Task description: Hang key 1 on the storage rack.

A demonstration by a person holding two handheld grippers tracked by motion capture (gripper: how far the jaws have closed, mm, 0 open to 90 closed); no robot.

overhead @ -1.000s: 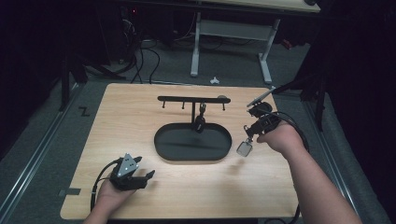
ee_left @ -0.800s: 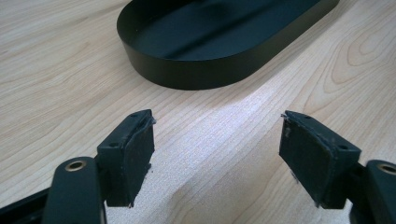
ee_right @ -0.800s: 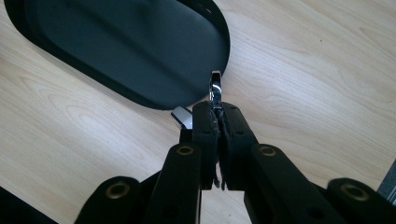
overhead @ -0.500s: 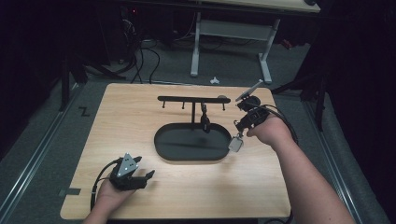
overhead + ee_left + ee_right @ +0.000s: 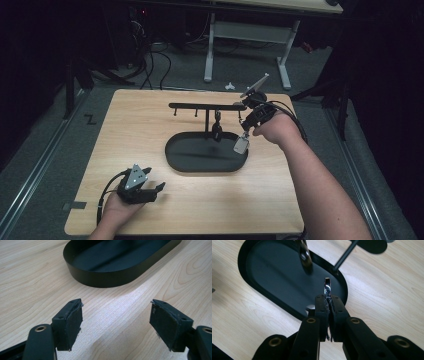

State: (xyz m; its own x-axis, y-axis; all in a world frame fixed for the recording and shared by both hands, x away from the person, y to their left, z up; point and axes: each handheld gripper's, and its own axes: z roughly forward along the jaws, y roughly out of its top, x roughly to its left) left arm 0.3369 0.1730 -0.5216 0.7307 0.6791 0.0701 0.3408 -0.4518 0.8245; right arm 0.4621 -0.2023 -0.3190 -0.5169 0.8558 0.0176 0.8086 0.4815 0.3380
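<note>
Right gripper [image 5: 246, 121], clamped on a metal ring [image 5: 327, 287] (probably a keyring), sits right of the rack [image 5: 207, 106]; left gripper [image 5: 159, 187] rests agape.

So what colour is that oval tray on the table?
Black tray, clearest in the left gripper view.

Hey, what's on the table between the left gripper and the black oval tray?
Nothing: only bare wood lies between the open left gripper and the black oval tray. The left gripper view shows that stretch, and the high view agrees.
</note>
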